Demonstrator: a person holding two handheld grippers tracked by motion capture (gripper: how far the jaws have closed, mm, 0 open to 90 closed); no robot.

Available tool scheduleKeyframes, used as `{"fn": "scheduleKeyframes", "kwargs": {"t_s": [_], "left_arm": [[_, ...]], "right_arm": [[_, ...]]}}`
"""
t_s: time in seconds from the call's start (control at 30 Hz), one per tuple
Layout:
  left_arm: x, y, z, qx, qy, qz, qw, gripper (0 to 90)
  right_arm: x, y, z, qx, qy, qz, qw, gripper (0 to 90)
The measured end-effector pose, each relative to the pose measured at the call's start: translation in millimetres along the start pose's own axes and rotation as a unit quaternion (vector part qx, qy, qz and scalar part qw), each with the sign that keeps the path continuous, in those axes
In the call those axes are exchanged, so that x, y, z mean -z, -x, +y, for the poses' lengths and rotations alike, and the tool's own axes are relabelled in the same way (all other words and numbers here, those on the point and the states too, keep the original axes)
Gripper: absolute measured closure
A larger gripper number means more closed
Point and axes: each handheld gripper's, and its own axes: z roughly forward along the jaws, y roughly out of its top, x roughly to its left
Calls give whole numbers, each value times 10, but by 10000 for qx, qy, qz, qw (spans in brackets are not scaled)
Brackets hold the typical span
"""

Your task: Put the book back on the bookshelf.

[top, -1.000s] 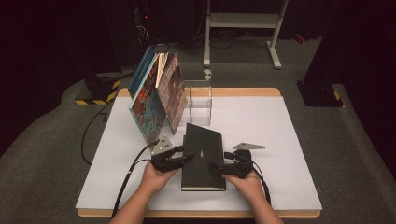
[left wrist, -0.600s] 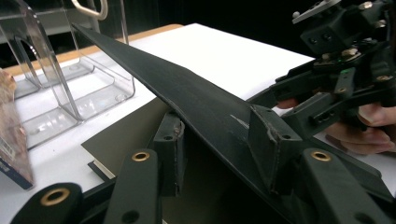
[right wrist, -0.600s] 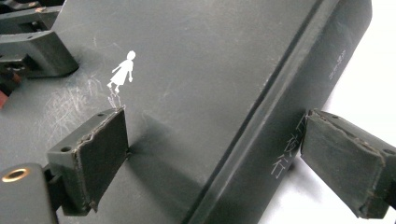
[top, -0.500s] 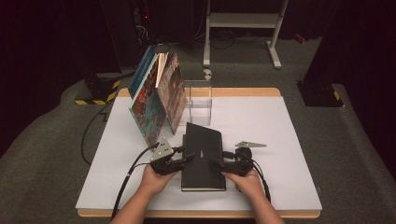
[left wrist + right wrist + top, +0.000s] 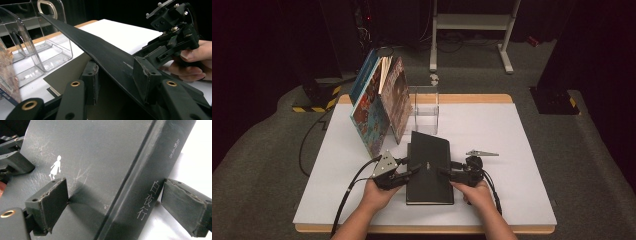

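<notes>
A black book (image 5: pixel 429 160) lies on the white table (image 5: pixel 522 150), spine to the right. My left gripper (image 5: pixel 414 167) is at its left edge. In the left gripper view the front cover (image 5: pixel 100 50) slants upward between my jaws (image 5: pixel 117 75), one pad under it and one over it, with a gap left; a beige page (image 5: pixel 67 72) shows beneath. My right gripper (image 5: pixel 444 172) straddles the spine edge. In the right gripper view one pad (image 5: pixel 53 202) sits over the cover (image 5: pixel 100 157), the other stands beside the lettered spine (image 5: pixel 147 200), and the jaws are wide (image 5: pixel 112 200).
Several colourful books (image 5: pixel 377 107) lean upright at the back left. A clear acrylic holder (image 5: pixel 426 102) stands just beyond the black book, close to the lifted cover (image 5: pixel 37 45). A metal stand (image 5: pixel 472 25) is on the floor behind the table.
</notes>
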Motion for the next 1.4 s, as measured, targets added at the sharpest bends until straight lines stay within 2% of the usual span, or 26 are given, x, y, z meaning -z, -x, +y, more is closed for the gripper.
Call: {"fn": "scheduleKeyframes", "kwargs": {"t_s": [0.07, 0.13, 0.37, 0.5, 0.8, 0.9, 1.0, 1.27, 1.3, 1.4], "left_arm": [[6, 8, 0, -51, 21, -10, 10000, 576], [5, 25, -1, -12, 70, -7, 10000, 577], [34, 65, -3, -211, 135, -47, 9997, 576], [49, 80, -12, -271, 194, -64, 9994, 576], [82, 120, -23, -471, 293, -126, 9984, 576], [89, 132, -28, -490, 348, -147, 9981, 576], [108, 148, -40, -592, 408, -194, 9972, 576], [114, 134, -49, -576, 478, -288, 9968, 576], [110, 120, -47, -486, 468, -297, 9973, 576], [63, 80, -24, -158, 219, -106, 9996, 577]], "right_arm": [[-1, 6, 4, -37, 17, 31, 10000, 72], [-3, 14, 11, -89, 29, 59, 9999, 72], [-7, 33, 26, -231, 85, 160, 9996, 70], [1, 34, 31, -201, 99, 203, 9995, 70], [-2, 62, 38, -397, 105, 461, 9981, 71], [-4, 60, 43, -383, 137, 508, 9979, 71], [-6, 57, 53, -366, 151, 586, 9975, 71], [-3, 51, 67, -395, 139, 698, 9967, 85], [4, 47, 69, -394, 149, 720, 9965, 94], [31, 27, 68, -359, 172, 590, 9975, 121]]}}
